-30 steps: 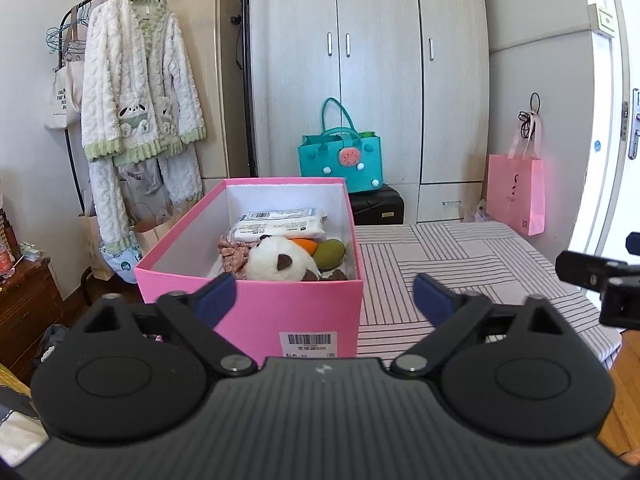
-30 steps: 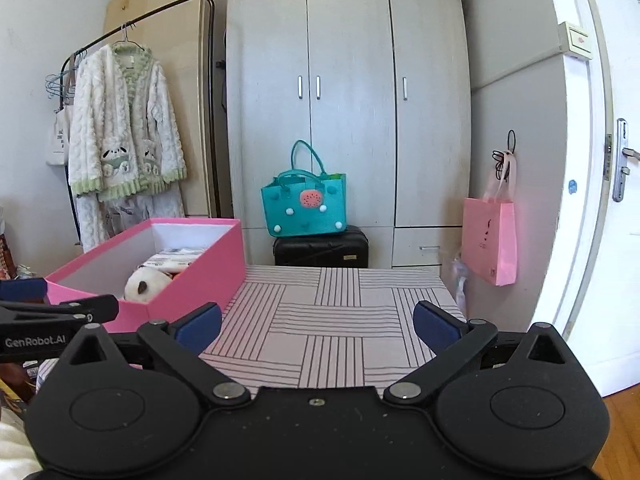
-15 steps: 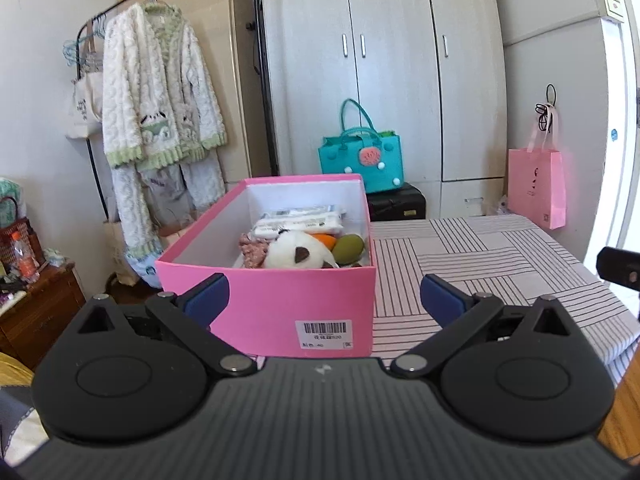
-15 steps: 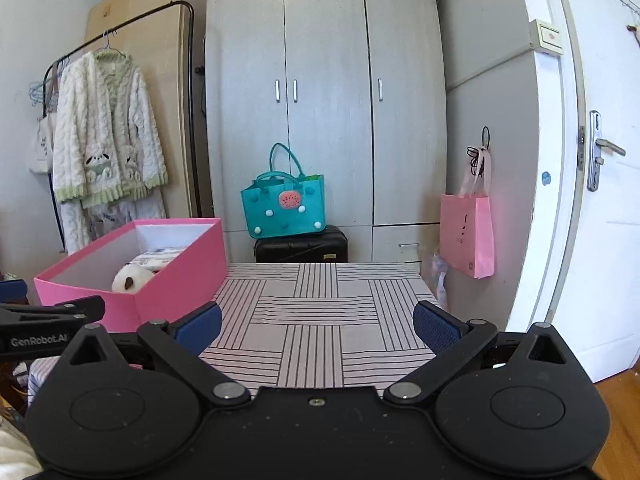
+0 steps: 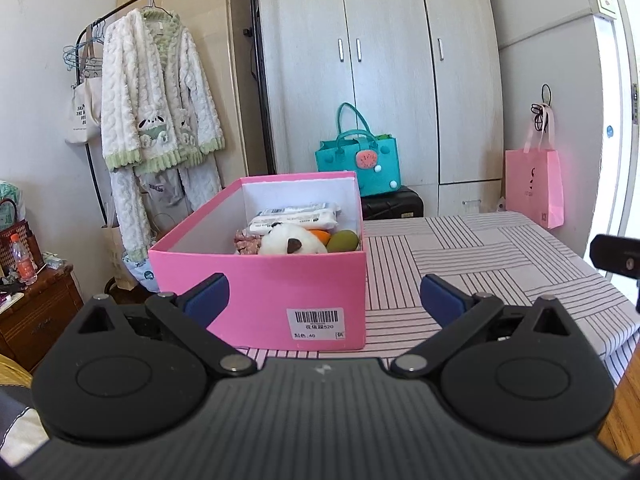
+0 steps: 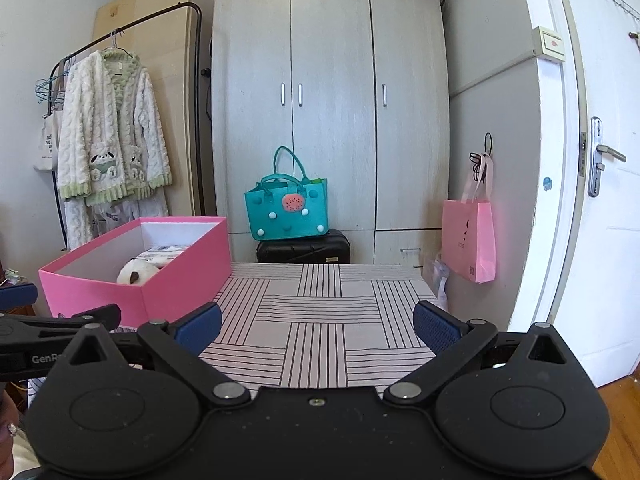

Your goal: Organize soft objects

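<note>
Pink box (image 5: 256, 280); white plush (image 5: 290, 242); pink-striped tablecloth (image 6: 320, 320); teal bag (image 6: 286, 212); blue claw pads (image 5: 208, 294).

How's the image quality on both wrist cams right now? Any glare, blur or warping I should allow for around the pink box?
Left wrist view: sharp, with the pink box evenly lit and its barcode label readable; the doorway at the right edge is blown out white; the wardrobe lines bow with fisheye. Right wrist view: also sharp, daylight even across the striped tablecloth; the door curves strongly at the frame edge; corners are vignetted dark.
</note>
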Demonstrator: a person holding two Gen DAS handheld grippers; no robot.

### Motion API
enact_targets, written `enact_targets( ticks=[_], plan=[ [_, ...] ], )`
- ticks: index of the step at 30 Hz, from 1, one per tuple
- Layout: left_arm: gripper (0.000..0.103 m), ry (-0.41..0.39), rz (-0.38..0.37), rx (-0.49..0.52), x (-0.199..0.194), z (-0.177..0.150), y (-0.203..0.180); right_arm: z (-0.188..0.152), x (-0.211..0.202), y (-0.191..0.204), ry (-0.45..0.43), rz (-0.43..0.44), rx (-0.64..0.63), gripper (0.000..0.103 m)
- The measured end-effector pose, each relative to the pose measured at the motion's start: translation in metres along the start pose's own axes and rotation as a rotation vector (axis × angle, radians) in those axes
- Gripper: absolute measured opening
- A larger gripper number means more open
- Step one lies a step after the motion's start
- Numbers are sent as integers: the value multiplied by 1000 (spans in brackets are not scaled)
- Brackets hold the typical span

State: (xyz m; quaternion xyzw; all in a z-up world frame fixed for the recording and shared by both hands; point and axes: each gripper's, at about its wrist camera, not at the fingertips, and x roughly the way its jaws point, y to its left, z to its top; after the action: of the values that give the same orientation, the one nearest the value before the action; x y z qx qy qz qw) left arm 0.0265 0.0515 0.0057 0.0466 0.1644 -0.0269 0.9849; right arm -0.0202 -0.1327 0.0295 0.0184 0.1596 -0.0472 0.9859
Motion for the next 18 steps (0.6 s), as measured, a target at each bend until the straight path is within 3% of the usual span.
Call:
enact_targets(
  ticks=[4, 18],
  plan=[
    [103, -20, 33, 0, -3, 0, -2, -1, 1, 0, 12, 17, 3, 103],
    [103, -1, 38, -15, -2, -2, -1, -6, 4, 3, 24, -1, 2, 103]
  ],
)
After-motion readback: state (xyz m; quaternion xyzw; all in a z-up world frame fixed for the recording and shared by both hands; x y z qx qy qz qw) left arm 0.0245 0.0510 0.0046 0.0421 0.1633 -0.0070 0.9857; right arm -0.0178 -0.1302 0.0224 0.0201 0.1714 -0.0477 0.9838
